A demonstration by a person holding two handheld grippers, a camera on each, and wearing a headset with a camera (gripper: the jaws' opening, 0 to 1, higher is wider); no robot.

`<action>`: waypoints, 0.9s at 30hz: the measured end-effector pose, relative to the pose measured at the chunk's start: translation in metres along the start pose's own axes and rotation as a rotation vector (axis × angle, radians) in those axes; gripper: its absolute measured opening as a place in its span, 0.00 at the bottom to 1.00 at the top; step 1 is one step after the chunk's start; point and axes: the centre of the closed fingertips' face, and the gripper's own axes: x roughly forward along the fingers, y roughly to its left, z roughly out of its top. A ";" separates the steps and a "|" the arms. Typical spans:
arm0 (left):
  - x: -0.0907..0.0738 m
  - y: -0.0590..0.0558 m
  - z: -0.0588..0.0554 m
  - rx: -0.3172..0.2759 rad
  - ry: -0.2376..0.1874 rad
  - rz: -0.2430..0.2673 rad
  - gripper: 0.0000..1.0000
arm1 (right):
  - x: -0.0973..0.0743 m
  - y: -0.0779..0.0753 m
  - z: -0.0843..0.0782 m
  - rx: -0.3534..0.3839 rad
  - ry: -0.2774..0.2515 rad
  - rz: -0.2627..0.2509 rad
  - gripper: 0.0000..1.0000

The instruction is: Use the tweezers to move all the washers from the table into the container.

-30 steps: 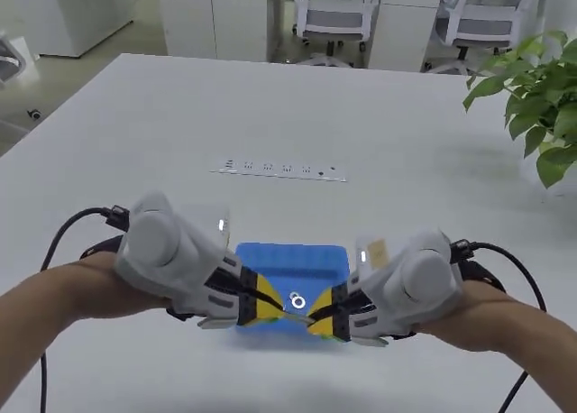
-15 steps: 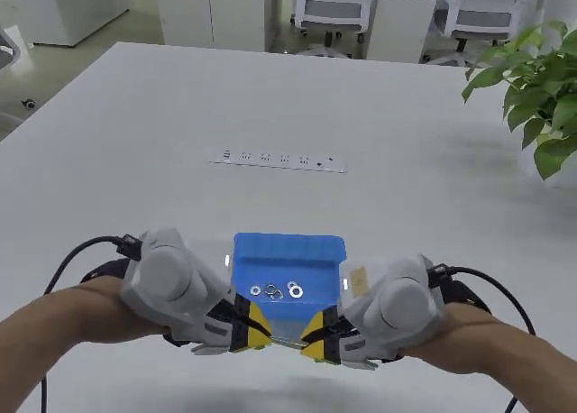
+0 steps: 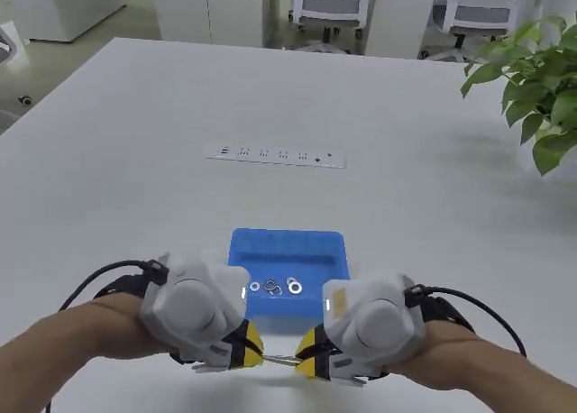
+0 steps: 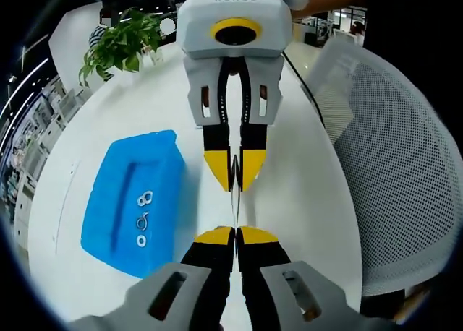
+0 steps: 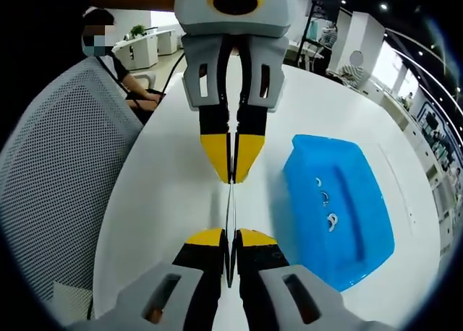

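My left gripper and right gripper, both clenched on the tweezers, have pulled back from over the container; washers lie inside, so this drop seems done.

White table, office chairs, perhaps cabinets

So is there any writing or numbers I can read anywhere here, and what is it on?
"XENSE", as best I can read it: on the housing of the right gripper, left gripper view.
Pale sticker on that gripper, head view: too blurred to read.
Marks on the socket strip in the table: too small to read.
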 end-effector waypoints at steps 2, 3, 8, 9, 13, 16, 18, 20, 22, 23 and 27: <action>0.002 -0.001 -0.002 0.003 0.012 -0.005 0.06 | 0.002 0.002 -0.002 0.013 0.003 0.004 0.07; 0.003 -0.001 -0.003 0.002 0.018 -0.008 0.06 | 0.002 0.003 -0.002 0.012 0.003 0.004 0.07; 0.009 -0.002 -0.010 0.014 0.061 -0.010 0.06 | 0.006 0.003 -0.003 0.020 0.007 0.001 0.07; 0.010 -0.002 -0.011 0.010 0.070 -0.012 0.06 | 0.006 0.004 -0.003 0.022 0.008 0.001 0.07; 0.012 -0.002 -0.015 0.006 0.089 -0.018 0.06 | 0.009 0.004 -0.004 0.023 0.012 0.002 0.07; 0.014 -0.003 -0.017 0.006 0.096 -0.024 0.06 | 0.010 0.005 -0.005 0.022 0.016 0.004 0.08; 0.015 -0.003 -0.018 0.002 0.099 -0.029 0.06 | 0.011 0.006 -0.005 0.022 0.018 0.005 0.08; 0.016 -0.004 -0.019 -0.001 0.101 -0.033 0.06 | 0.012 0.006 -0.006 0.022 0.022 0.006 0.08; 0.017 -0.006 -0.019 -0.004 0.105 -0.038 0.06 | 0.013 0.007 -0.007 0.019 0.027 0.009 0.08; 0.017 -0.006 -0.020 -0.004 0.106 -0.040 0.06 | 0.014 0.007 -0.007 0.018 0.028 0.010 0.08; 0.017 -0.005 -0.020 -0.011 0.111 -0.040 0.06 | 0.014 0.006 -0.007 0.024 0.026 0.006 0.09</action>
